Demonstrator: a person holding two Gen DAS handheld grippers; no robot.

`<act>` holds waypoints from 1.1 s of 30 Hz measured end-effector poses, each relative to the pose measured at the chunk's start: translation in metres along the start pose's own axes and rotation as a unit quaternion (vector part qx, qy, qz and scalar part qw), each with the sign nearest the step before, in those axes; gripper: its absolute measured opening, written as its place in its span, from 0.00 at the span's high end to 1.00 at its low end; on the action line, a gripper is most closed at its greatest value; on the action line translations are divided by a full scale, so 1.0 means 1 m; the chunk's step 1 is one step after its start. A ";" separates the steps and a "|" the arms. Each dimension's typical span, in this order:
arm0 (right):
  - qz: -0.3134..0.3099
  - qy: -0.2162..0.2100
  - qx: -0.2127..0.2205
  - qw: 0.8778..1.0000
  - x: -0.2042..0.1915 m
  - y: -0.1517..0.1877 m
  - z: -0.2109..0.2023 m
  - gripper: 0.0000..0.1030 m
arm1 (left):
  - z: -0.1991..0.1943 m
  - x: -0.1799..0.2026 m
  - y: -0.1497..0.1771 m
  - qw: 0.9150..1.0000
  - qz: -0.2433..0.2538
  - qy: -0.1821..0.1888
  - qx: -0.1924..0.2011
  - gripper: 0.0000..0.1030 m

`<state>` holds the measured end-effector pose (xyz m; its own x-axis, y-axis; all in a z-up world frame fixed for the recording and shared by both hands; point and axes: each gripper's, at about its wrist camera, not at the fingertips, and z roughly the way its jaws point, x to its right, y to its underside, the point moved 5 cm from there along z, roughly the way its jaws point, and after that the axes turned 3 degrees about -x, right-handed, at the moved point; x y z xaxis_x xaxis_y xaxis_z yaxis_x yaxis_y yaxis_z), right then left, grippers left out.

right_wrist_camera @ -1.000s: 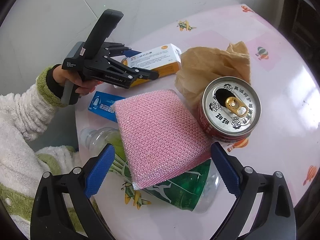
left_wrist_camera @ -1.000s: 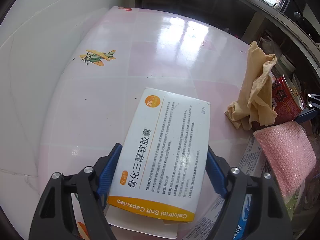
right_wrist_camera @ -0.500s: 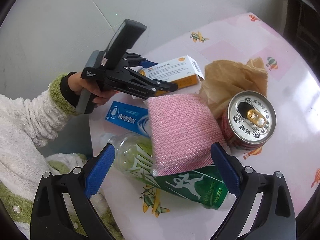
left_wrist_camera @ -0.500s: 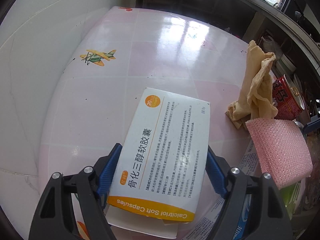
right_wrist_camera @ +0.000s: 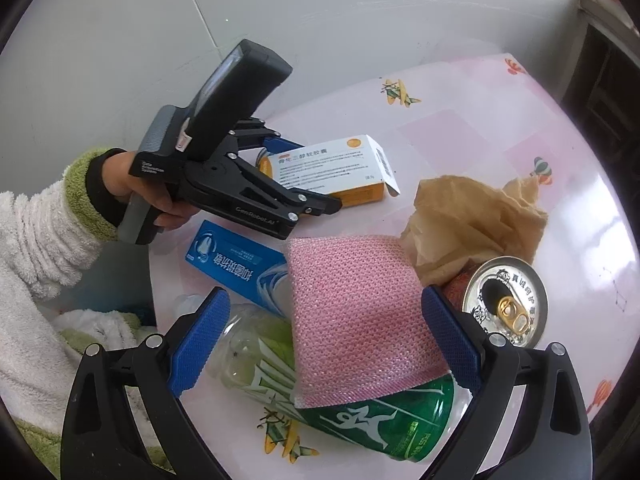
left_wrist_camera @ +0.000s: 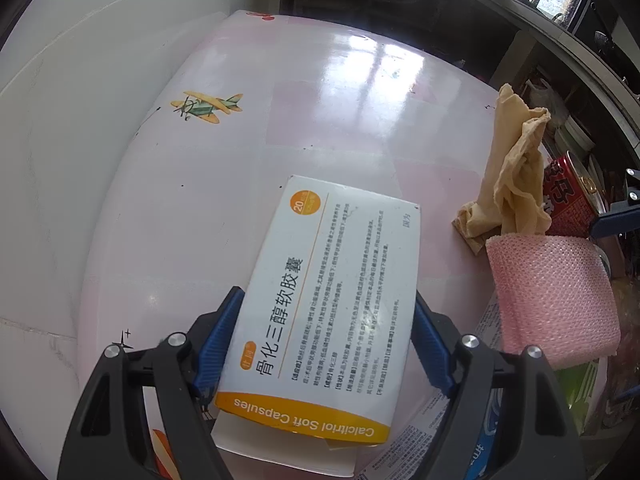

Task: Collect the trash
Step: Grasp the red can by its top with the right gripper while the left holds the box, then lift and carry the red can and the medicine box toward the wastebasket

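Glossy pink bench (left_wrist_camera: pixel 340 92) with little plane stickers, white wall behind; my left gripper (left_wrist_camera: pixel 326 344) has its fingers clamped on the medicine box (left_wrist_camera: pixel 332 292), thin card, could crush or slip out; my right gripper (right_wrist_camera: pixel 324 340) sits wide around the pink bubble wrap (right_wrist_camera: pixel 356 316), squishy and draped over the green bottle (right_wrist_camera: pixel 380 420); closing might nudge the can (right_wrist_camera: pixel 506 300) on the right.
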<state>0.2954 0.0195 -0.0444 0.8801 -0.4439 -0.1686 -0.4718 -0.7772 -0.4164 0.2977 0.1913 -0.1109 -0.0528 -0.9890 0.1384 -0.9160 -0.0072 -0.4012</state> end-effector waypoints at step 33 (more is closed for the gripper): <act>0.257 0.133 0.065 0.955 0.106 0.022 0.006 0.39 | -0.033 -0.024 -0.004 0.998 -0.057 0.021 0.034 0.26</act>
<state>0.3784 -0.0417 -0.0767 0.4811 -0.8630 -0.1540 -0.8119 -0.3724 -0.4495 0.2892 0.2197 -0.0826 0.0320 -0.9744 0.2227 -0.8882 -0.1300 -0.4408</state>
